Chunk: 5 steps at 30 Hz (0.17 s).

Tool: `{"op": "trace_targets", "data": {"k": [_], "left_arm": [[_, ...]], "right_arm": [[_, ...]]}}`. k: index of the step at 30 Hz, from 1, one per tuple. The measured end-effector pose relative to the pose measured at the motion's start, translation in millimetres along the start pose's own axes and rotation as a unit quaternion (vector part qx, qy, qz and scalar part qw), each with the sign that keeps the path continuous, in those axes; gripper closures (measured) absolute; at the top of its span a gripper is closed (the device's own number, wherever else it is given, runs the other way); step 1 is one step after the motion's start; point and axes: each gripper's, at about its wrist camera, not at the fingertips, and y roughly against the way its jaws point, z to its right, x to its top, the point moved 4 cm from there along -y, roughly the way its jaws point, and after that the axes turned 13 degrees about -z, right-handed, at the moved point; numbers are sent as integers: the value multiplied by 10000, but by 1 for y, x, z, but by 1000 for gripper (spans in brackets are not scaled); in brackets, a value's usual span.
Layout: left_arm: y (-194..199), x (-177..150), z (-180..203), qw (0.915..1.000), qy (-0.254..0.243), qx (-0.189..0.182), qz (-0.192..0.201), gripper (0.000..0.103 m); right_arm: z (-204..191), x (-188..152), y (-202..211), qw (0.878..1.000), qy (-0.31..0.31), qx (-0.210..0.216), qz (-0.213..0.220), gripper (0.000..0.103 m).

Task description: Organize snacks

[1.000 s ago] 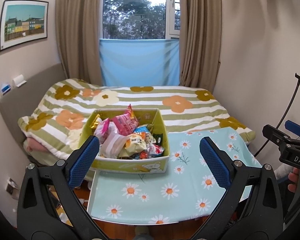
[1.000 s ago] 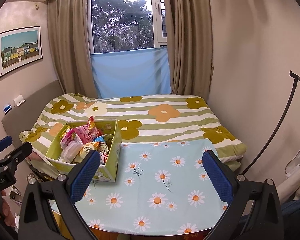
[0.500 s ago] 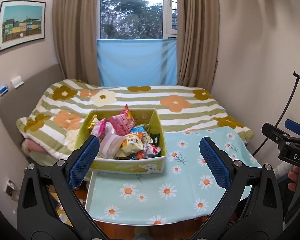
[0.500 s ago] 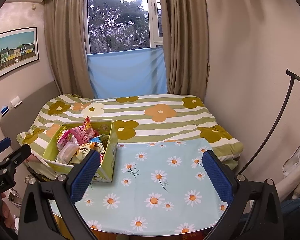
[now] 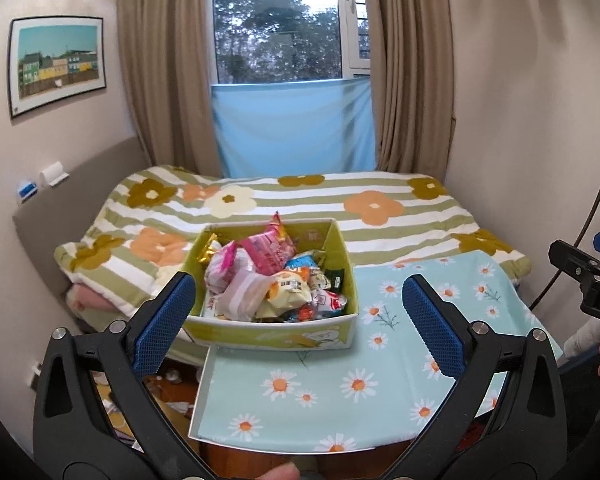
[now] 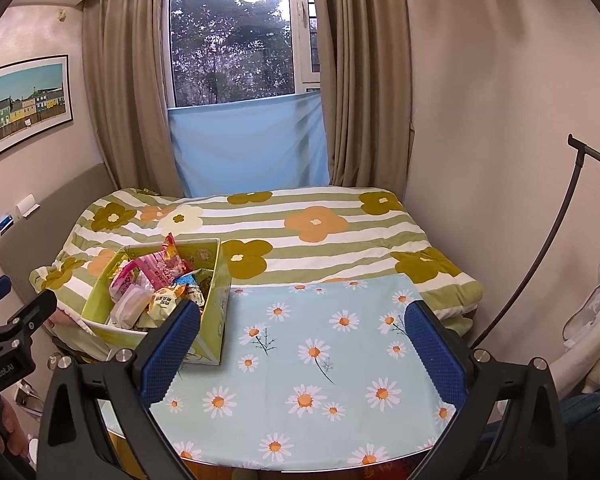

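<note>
A green cardboard box [image 5: 276, 334] full of snack packets [image 5: 268, 276] stands at the left far corner of a table with a daisy-print cloth [image 5: 364, 364]. It also shows in the right wrist view [image 6: 216, 304], with the packets [image 6: 156, 284] piled inside. My left gripper [image 5: 298, 322] is open and empty, held above the table's near edge in front of the box. My right gripper [image 6: 300, 348] is open and empty, above the cloth [image 6: 328, 344] to the right of the box.
A bed with a striped flower quilt [image 5: 300, 204] lies behind the table. A window with curtains [image 5: 284, 60] is beyond it. A black stand pole [image 6: 556, 264] rises at the right. Clutter lies on the floor [image 5: 168, 384] left of the table.
Both grippers have risen and tilted up a little, so the box and table sit lower in both views. Both stay open.
</note>
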Motion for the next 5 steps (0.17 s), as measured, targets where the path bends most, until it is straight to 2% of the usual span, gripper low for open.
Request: {"op": "trace_targets", "data": {"k": [5], "left_arm": [[1,-3,-2,10000,36,-43,-18,0]], "right_arm": [[0,-3,-4,10000,-30,-8,-77,1]]}}
